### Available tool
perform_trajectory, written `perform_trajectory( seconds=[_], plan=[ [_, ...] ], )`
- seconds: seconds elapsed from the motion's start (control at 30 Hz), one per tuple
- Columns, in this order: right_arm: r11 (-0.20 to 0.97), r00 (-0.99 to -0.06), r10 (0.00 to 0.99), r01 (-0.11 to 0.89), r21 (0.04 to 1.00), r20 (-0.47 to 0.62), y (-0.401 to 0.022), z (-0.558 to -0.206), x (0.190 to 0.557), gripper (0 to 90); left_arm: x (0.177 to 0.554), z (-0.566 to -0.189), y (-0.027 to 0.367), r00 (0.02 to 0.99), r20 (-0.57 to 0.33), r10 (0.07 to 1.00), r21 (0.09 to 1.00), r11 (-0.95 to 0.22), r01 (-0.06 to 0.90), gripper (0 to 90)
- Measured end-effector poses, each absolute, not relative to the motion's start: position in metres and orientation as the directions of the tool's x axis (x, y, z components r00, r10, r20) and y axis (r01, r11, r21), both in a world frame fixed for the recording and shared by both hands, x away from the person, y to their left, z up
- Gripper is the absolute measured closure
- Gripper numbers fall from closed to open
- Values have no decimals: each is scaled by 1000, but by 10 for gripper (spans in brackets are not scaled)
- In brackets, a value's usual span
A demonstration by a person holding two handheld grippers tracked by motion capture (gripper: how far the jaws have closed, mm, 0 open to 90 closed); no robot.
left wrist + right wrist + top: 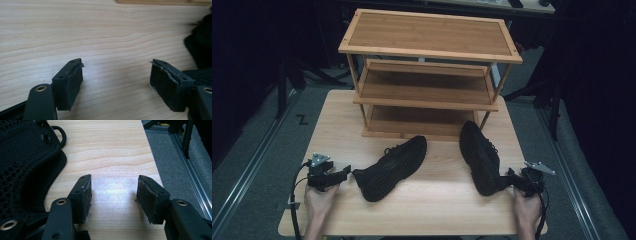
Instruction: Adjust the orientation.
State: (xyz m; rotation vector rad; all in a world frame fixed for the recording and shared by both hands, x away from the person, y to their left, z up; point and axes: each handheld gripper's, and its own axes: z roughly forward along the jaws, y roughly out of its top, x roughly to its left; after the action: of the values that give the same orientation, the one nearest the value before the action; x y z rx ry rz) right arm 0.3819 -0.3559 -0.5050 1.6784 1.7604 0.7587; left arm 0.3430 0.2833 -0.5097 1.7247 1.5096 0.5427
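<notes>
The left gripper (346, 171), a black two-jaw tool with a grey three-cornered plate on top, rests low on the near left part of the pale wooden table (337, 120), held by the person's left hand (318, 200). In the left gripper view its jaws stand wide apart with bare wood grain between the pads (75, 82), so it is released and grips nothing. Its tips point toward the heel of the left black knit sneaker (392, 167), which lies on its side, sole turned toward the camera, toe aimed at the shelf; the heel sits just beside the gripper's tips, and whether they touch cannot be told. The right gripper (510, 178), a matching black tool, sits at the near right part of the table in the person's right hand (528, 207). In the right gripper view its jaws are also spread, with only table surface between the pads (86, 195); the mesh upper of the right black knit sneaker (481, 156) lies to the side of one jaw, outside the gap. That sneaker lies with its toe toward the shelf and its heel near the right gripper. Behind both shoes stands a three-tier bamboo shoe rack (427, 75), its tiers bare.
</notes>
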Motion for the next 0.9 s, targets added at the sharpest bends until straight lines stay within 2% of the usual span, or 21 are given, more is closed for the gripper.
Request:
perform_trajectory(
  seconds=[0.43,0.77,0.9],
  plan=[
    [45,-36,999,665,745,-28,-356,-505,382,457,344,-500,275,274,-175,946,778,-38,627,260],
    [43,-36,999,665,745,-26,-356,-505,382,457,361,-495,248,358,-174,917,769,-101,631,234],
    [44,-37,999,665,745,-26,-356,-505,382,457,359,-495,242,361,-159,919,768,-114,630,247]
  ],
)
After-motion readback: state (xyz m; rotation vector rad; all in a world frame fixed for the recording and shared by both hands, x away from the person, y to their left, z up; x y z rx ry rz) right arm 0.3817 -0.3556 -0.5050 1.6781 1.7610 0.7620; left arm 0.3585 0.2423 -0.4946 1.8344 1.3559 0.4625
